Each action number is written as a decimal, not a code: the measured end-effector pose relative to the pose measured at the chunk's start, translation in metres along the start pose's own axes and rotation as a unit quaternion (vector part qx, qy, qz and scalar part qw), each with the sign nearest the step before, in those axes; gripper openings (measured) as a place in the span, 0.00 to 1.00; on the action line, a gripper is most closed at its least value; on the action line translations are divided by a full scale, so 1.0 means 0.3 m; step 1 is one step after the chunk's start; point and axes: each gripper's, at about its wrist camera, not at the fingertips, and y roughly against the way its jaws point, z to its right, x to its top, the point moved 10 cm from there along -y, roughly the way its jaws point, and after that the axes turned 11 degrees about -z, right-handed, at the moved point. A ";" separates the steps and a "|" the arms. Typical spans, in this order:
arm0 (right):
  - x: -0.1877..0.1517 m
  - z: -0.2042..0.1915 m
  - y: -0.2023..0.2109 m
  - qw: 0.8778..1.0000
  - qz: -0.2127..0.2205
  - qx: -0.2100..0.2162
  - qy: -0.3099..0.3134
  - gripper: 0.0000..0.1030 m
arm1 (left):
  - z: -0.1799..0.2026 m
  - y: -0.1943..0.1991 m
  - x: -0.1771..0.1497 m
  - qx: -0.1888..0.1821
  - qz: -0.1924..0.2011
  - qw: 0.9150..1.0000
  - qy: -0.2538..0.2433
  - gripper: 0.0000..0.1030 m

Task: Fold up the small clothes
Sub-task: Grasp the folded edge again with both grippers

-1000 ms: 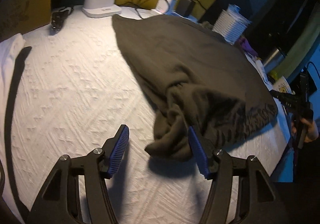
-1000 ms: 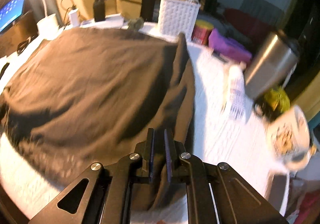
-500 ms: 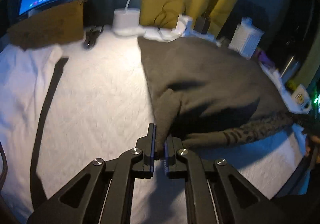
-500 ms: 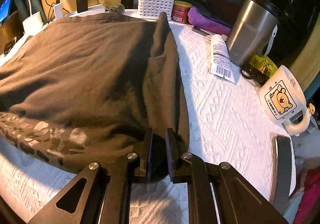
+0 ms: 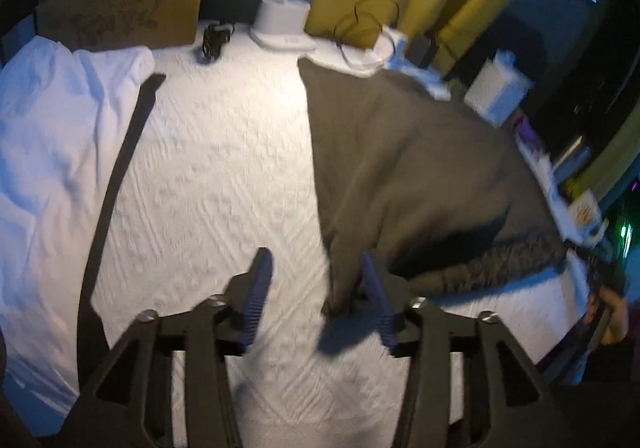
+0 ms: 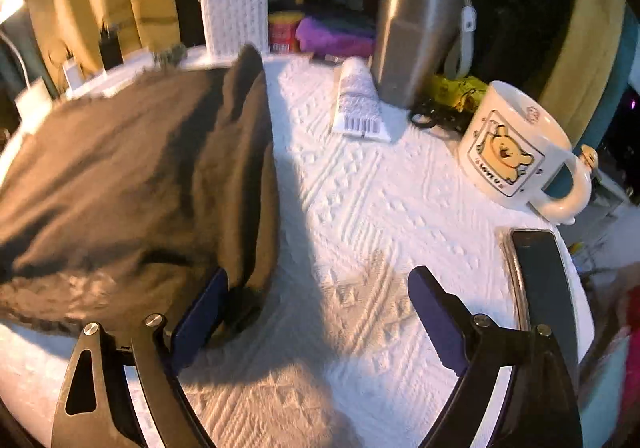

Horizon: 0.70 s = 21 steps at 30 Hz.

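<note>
Both hand-held grippers, left (image 5: 316, 280) and right (image 6: 316, 302), gape apart beside the dark olive fabric garment (image 5: 408, 168), apparently letting its folded edge settle flat.

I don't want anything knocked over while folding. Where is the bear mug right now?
In the right wrist view, the bear mug stands upright at the right on the white textured cover, between the steel tumbler behind it and the black phone in front.
</note>
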 end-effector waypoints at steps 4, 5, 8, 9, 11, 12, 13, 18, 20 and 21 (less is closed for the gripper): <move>-0.013 0.015 0.048 0.999 0.022 0.037 -0.017 0.90 | 0.012 -0.043 0.025 -0.017 0.000 1.000 0.009 0.50; -0.018 0.014 0.049 0.999 0.024 0.042 -0.016 0.90 | 0.018 -0.065 0.020 -0.024 -0.006 1.000 0.012 0.50; -0.039 0.006 0.036 0.998 0.020 0.062 -0.021 0.72 | 0.040 -0.109 0.002 -0.026 -0.020 0.999 0.009 0.50; -0.045 -0.002 0.025 0.997 0.013 0.071 -0.024 0.65 | 0.044 -0.115 -0.008 -0.021 -0.023 1.000 0.004 0.50; -0.053 -0.026 0.006 0.996 0.005 0.082 -0.021 0.56 | 0.057 -0.119 -0.019 -0.019 -0.027 0.999 -0.009 0.49; -0.056 -0.035 0.001 0.996 0.003 0.085 -0.019 0.55 | 0.066 -0.120 -0.021 -0.020 -0.029 0.999 -0.015 0.49; -0.058 -0.044 -0.002 0.996 0.003 0.089 -0.018 0.51 | 0.066 -0.121 -0.025 -0.019 -0.031 0.999 -0.019 0.49; -0.047 -0.117 -0.011 0.994 0.010 0.109 -0.009 0.21 | 0.074 -0.157 -0.034 -0.009 -0.034 0.999 -0.032 0.39; -0.047 -0.149 -0.006 0.991 0.001 0.131 0.008 0.07 | 0.090 -0.154 -0.032 -0.011 -0.041 0.998 -0.042 0.08; -0.048 -0.150 0.004 0.990 -0.001 0.138 0.013 0.06 | 0.100 -0.135 -0.025 -0.006 -0.034 0.998 -0.049 0.06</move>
